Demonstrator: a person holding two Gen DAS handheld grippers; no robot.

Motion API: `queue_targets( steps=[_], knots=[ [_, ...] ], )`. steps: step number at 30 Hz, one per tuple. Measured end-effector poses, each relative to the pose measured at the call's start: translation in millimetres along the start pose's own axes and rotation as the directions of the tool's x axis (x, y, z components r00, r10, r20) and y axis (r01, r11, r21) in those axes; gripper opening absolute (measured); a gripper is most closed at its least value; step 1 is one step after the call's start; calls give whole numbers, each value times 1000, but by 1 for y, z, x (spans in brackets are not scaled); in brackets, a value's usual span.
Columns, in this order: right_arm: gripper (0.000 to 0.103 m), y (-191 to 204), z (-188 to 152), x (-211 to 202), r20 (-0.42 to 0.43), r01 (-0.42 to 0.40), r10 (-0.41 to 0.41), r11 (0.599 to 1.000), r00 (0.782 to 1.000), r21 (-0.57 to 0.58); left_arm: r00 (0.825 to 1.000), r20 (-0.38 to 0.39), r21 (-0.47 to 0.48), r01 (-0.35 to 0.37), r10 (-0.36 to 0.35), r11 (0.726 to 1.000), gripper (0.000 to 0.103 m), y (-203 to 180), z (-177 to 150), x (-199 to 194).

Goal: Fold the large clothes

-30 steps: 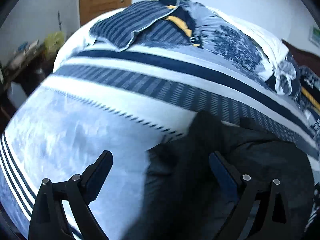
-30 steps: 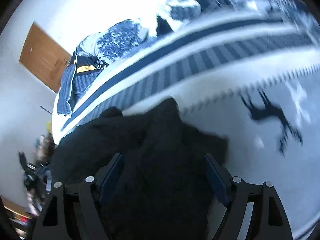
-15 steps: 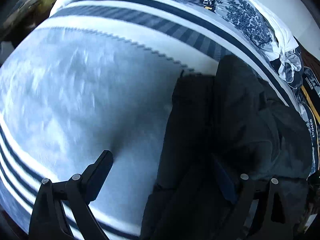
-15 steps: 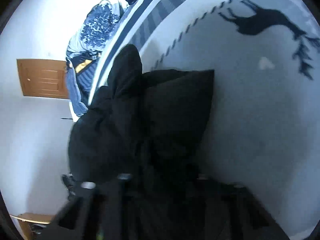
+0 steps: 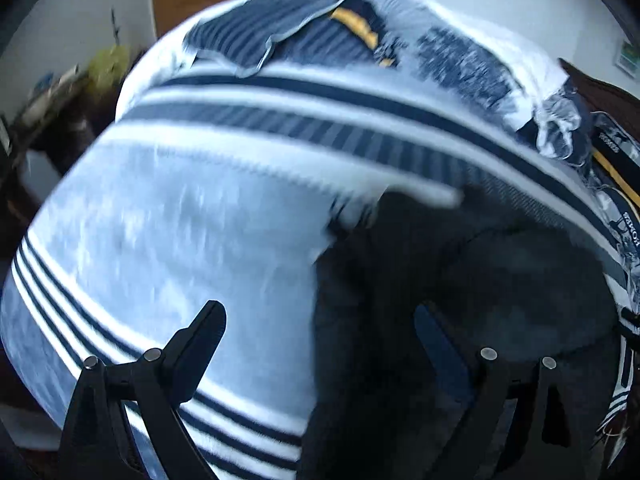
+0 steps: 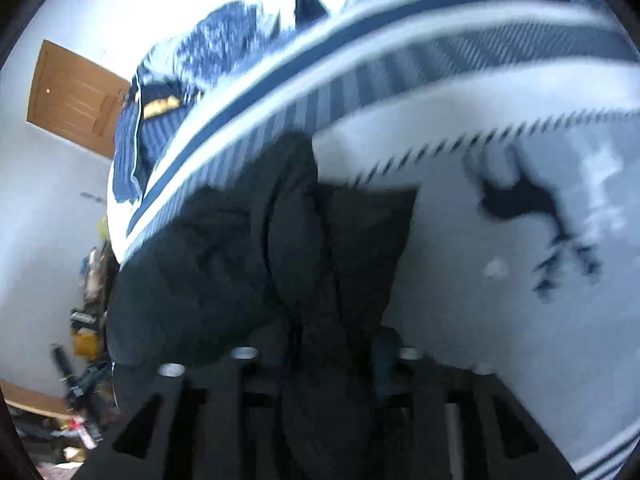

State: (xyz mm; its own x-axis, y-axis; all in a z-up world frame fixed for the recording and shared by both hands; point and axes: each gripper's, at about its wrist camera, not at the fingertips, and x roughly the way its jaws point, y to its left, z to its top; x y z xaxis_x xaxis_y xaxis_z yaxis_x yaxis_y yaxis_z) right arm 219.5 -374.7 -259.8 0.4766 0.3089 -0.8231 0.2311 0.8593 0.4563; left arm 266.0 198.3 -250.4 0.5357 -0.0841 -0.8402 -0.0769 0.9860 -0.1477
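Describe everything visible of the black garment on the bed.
The black garment is a large, dark, matte piece that looks thick and soft, bunched into rounded folds rather than laid flat. It lies on the blue-and-white striped bedspread. The right gripper is shut on its near edge, cloth bunched between the fingers. The left gripper is open, one finger over the garment.

A black garment (image 6: pixel 280 248) is seen bunched on a striped blue-and-white bedspread (image 6: pixel 500 92), its near end drawn down between the fingers of the right gripper (image 6: pixel 320 360), which are closed in on the cloth. A dark deer figure (image 6: pixel 528 208) is printed on the bedspread to the right of the garment. A wooden door (image 6: pixel 72 96) is set in the white wall at the upper left, and clutter is blurred at the lower left.
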Motion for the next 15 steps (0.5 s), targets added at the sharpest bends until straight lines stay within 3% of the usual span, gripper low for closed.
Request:
queue_targets(
  steps=[1, 3, 8, 9, 11, 12, 13, 15],
  knots=[
    [75, 2, 1, -9, 43, 16, -16, 1000, 999, -10, 1000, -1, -1, -7, 7, 1000, 96, -6, 9, 2],
    [75, 7, 10, -23, 118, 27, -26, 1000, 993, -10, 1000, -26, -4, 5, -5, 1000, 96, -7, 19, 12],
    [75, 19, 58, 2, 44, -42, 43, 998, 998, -39, 996, -93, -36, -6, 2, 999, 91, -24, 33, 51],
    [71, 19, 67, 13, 27, -49, 50, 998, 998, -30, 995, -103, -39, 8, -11, 999, 80, -26, 34, 55],
    [55, 12, 77, 33, -21, -77, 77, 997, 997, -2, 988, -142, -41, 54, -60, 998, 40, -34, 36, 69],
    [39, 10, 83, 46, -52, -83, 83, 997, 995, 9, 983, -162, -50, 78, -86, 996, 9, -34, 36, 74],
    [16, 8, 86, 55, -69, -68, 69, 998, 995, 16, 979, -171, -76, 99, -111, 992, 5, -32, 36, 77],
    [3, 1, 84, 61, -73, -22, 24, 1000, 997, 22, 987, -114, -74, 108, -116, 991, 2, -31, 42, 70]
  ],
)
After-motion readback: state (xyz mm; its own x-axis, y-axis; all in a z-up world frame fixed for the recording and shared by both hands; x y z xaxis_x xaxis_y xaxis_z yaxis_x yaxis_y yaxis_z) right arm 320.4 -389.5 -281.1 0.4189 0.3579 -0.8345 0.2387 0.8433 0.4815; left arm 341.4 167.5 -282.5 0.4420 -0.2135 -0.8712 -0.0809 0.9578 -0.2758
